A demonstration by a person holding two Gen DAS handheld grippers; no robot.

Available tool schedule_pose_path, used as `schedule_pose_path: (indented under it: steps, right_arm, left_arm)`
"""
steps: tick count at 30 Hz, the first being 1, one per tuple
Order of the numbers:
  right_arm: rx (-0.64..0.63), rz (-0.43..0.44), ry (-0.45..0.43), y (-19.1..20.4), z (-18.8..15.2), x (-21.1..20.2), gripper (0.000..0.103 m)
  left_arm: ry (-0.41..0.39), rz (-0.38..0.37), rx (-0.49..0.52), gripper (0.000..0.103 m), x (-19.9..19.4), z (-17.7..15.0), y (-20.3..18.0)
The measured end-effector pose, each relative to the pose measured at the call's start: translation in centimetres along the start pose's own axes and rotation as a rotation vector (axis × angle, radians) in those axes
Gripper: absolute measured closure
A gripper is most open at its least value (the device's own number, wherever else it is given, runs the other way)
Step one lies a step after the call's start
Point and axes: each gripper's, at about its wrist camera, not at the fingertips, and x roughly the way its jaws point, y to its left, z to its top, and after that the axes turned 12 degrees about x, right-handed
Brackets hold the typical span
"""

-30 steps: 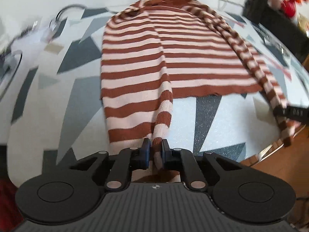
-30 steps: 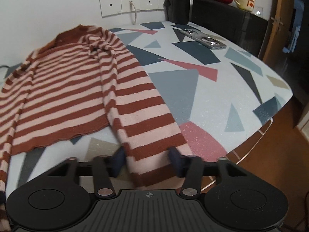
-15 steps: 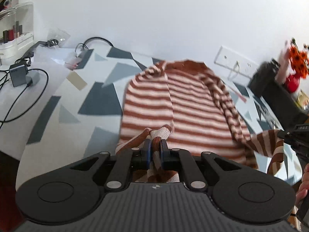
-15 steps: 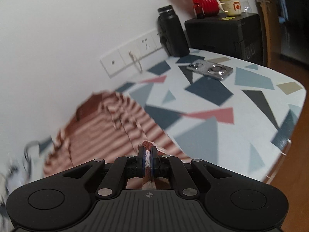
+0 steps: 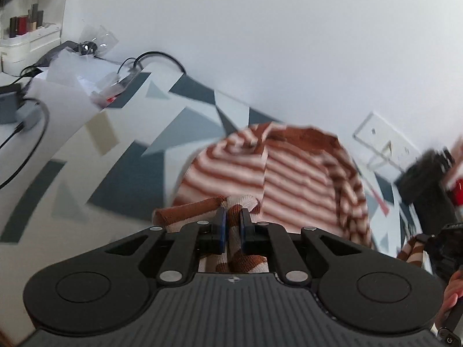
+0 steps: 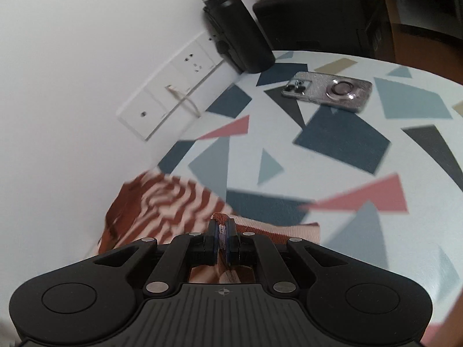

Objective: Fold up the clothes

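A brown-and-pink striped sweater (image 5: 292,179) lies on a table with a geometric-print cloth (image 5: 136,170), its collar toward the wall. My left gripper (image 5: 231,217) is shut on the cuff of one sleeve, lifted above the sweater's body. My right gripper (image 6: 222,228) is shut on the other sleeve's cuff, also raised over the sweater (image 6: 170,202). The right gripper also shows at the right edge of the left wrist view (image 5: 445,245), with the striped sleeve hanging from it.
A phone in a glitter case (image 6: 327,91) lies on the table's right part. A black bottle (image 6: 237,29) stands by wall sockets (image 6: 173,78). Cables and a charger (image 5: 27,115) and a clear box (image 5: 31,14) sit at the left.
My right gripper closed on its sleeve cuff. Both grippers lifted their cuffs off the table and carried them forward over the sweater toward the collar.
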Motion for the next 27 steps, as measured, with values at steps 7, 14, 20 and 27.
schedule_pose_path:
  steps: [7, 14, 20, 27]
  right_arm:
    - [-0.076, 0.309, -0.151, 13.9, 6.1, -0.5, 0.099]
    - [-0.287, 0.598, -0.077, 21.6, 4.5, 0.6, 0.099]
    - [-0.445, 0.386, 0.172, 19.6, -1.2, 13.1, 0.099]
    - [-0.554, 0.193, 0.264, 13.4, -7.1, 20.4, 0.091]
  left_arm:
    - [-0.349, 0.012, 0.022, 0.094, -2.3, 13.7, -3.4]
    - [-0.426, 0.016, 0.198, 0.094, 1.6, 16.9, -7.2]
    - [-0.082, 0.017, 0.302, 0.094, 15.0, 11.3, -8.5]
    - [0.134, -0.003, 0.36, 0.088, 21.3, 5.2, -9.0]
